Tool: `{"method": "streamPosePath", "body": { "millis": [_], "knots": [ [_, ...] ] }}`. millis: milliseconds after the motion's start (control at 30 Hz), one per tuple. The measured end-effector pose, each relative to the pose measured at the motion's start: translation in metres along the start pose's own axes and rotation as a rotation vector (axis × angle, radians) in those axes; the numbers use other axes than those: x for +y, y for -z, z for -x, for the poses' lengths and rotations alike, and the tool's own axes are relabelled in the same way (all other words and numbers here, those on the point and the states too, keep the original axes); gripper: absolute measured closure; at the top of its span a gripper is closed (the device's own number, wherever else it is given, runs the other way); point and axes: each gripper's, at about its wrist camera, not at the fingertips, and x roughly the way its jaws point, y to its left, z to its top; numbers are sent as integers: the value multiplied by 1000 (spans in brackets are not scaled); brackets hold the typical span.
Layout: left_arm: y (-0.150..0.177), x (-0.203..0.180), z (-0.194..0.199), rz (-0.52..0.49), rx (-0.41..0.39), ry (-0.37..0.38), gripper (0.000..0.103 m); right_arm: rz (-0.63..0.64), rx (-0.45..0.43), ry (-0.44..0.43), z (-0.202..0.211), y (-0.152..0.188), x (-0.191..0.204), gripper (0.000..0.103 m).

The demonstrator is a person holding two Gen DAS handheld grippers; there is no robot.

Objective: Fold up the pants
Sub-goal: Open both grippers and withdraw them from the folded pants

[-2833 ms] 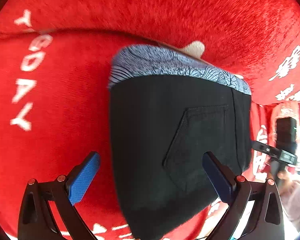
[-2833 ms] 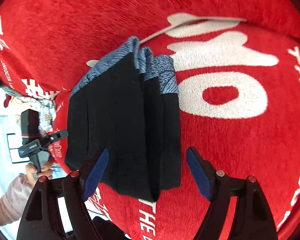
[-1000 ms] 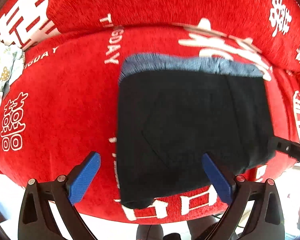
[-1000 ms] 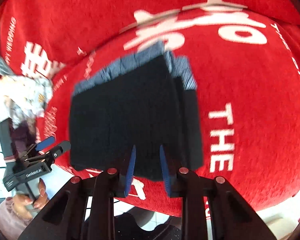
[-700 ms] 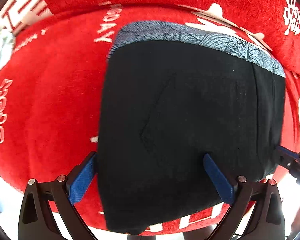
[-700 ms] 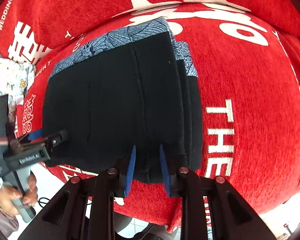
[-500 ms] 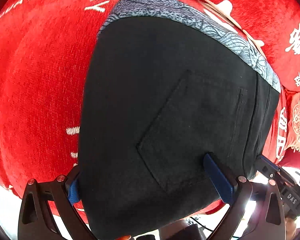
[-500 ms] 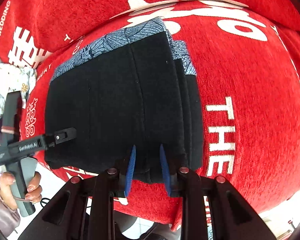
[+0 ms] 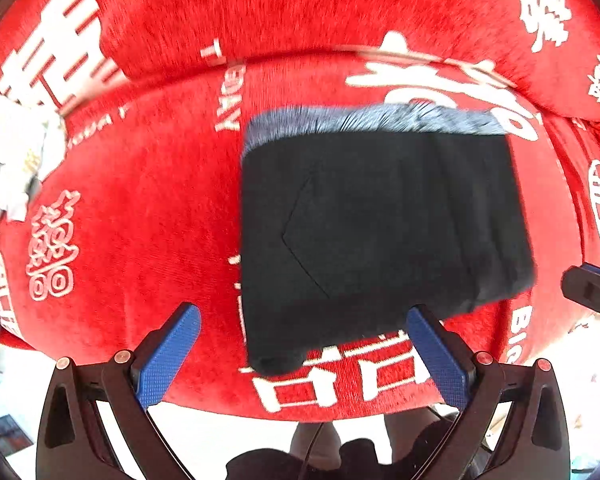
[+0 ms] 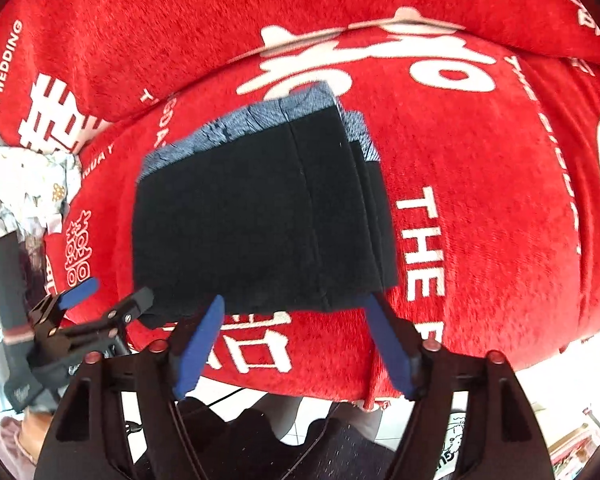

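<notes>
Both tools hang spread above the folded pants [image 9: 380, 232], gripping nothing; the right tool [image 10: 296, 340] is still widening, the left tool [image 9: 304, 356] wide; soft black cloth, grey-blue waistband, square on a plush red sofa [image 9: 148, 216].

Ahead of my grippers, the folded black pants [image 9: 380, 232] look like matt, soft cloth with a blue-grey woven waistband [image 9: 364, 120], lying on a plush red velvety cover with white printed lettering [image 9: 140, 208]; my finger pads [image 9: 168, 356] show textured blue rubber.
</notes>
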Motion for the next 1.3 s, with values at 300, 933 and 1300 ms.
{"method": "streamPosePath", "body": {
  "millis": [300,933,1300],
  "knots": [
    [-2,-1,46,-5,-29,-8,0,43,-32,77,35,10,25,20],
    [-2,0,61,-14,-27,-34,0,76,-23,184,43,12,42,20],
    [0,-2,65,-30,-31,-56,0,121,-40,217,48,14,53,20]
  ]
}}
